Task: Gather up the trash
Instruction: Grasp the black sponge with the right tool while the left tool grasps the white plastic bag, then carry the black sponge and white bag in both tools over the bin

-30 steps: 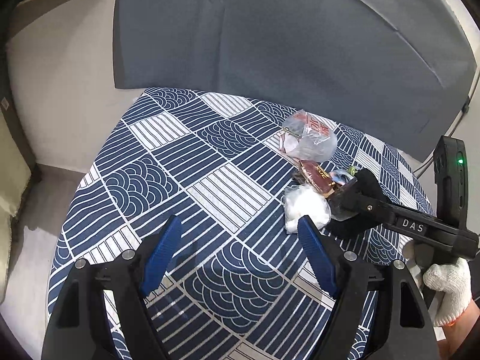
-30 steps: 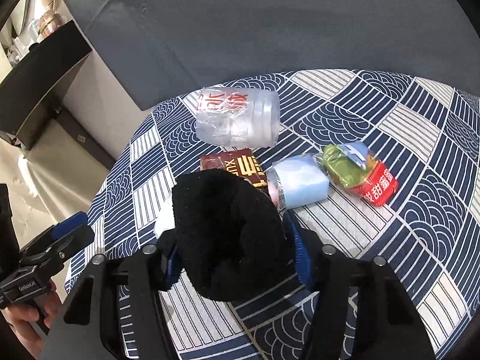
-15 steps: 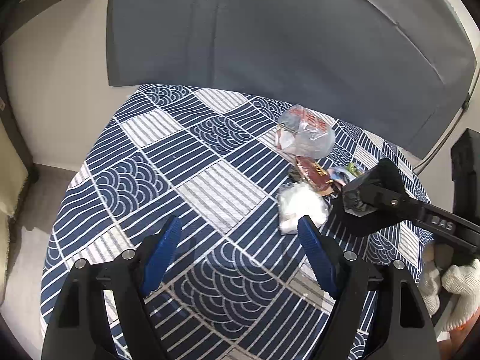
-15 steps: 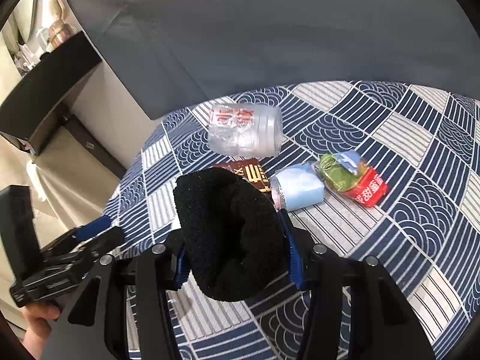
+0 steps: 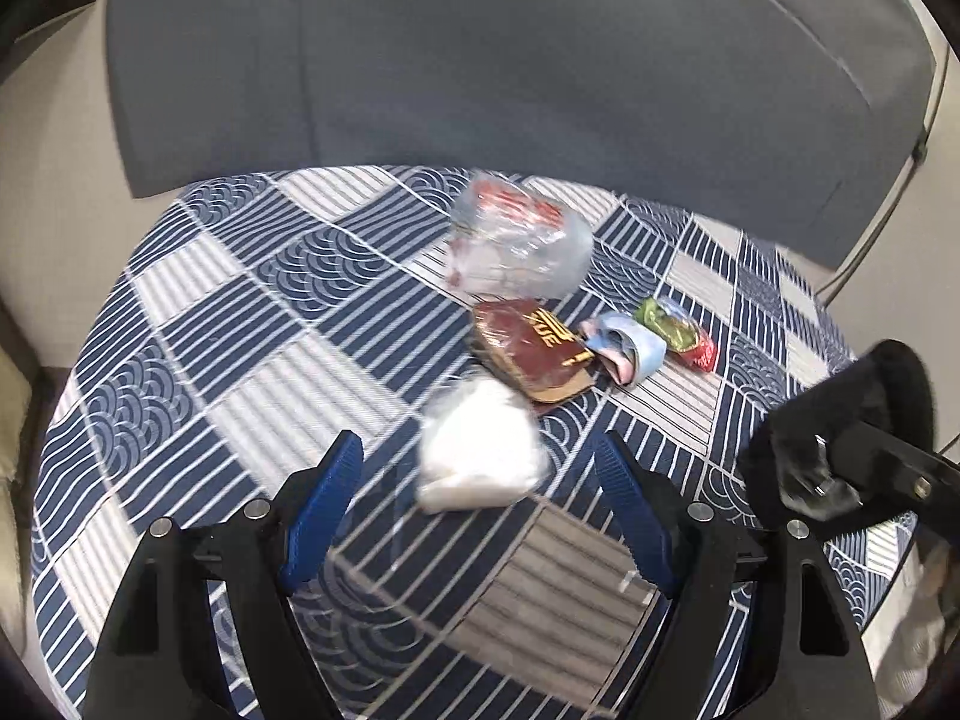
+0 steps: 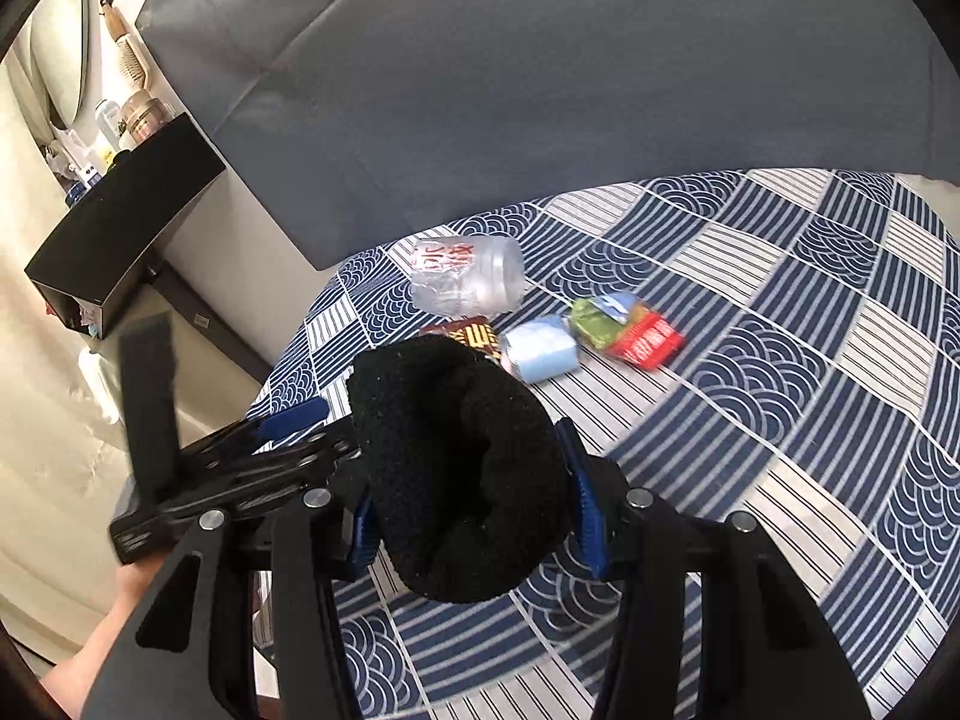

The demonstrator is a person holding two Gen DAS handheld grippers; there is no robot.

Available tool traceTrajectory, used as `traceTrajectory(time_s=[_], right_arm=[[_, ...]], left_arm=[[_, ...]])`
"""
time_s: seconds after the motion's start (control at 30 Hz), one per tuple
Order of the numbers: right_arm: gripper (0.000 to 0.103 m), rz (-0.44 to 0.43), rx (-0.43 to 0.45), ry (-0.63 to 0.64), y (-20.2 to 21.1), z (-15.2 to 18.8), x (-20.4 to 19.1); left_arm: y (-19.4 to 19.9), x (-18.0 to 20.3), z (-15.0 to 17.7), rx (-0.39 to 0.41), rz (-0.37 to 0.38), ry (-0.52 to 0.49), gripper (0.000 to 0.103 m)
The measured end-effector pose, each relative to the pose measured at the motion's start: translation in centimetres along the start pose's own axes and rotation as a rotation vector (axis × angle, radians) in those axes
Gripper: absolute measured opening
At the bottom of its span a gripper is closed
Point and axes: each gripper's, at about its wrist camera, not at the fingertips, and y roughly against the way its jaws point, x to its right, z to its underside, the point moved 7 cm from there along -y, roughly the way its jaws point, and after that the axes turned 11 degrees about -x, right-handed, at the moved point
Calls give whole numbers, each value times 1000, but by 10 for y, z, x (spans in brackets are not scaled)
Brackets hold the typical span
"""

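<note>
My right gripper [image 6: 468, 480] is shut on a black fuzzy cloth [image 6: 462, 468] and holds it above the table's near edge; it also shows at the right of the left wrist view [image 5: 840, 450]. My left gripper [image 5: 480, 498] is open and empty, just short of a white crumpled wad [image 5: 480, 456]. Beyond lie a brown wrapper [image 5: 534, 348], a pale blue wrapper [image 5: 630, 348], a green-red packet [image 5: 678, 330] and a crushed clear cup [image 5: 516, 246]. The right wrist view shows the cup [image 6: 468, 282], blue wrapper [image 6: 540, 348] and green-red packet [image 6: 624, 330].
The round table has a blue and white patterned cloth [image 5: 240, 330]. A grey sofa back [image 5: 510, 60] stands behind it. A black shelf box [image 6: 120, 240] with bottles sits at the left in the right wrist view.
My right gripper has lifted the black cloth and drawn it back from the trash. My left gripper has moved forward toward the white wad.
</note>
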Motion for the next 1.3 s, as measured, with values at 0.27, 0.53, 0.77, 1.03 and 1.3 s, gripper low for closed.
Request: traceTrajectory(time_s=[0.27, 0.53, 0.77, 1.03, 1.3], right_arm=[[51, 16, -11, -30, 0, 0, 23], [51, 15, -14, -41, -3, -4, 31], [51, 18, -13, -52, -1, -2, 33], [51, 14, -8, -93, 6, 5, 39], [51, 20, 0, -103, 20, 23, 36]], left_arm=[[-34, 8, -6, -68, -90, -39, 59], [-36, 7, -4, -67, -91, -45, 50], [-21, 16, -5, -37, -55, -38, 50], [11, 20, 7, 6, -21, -18, 50], [53, 34, 32, 67, 44, 9, 50]])
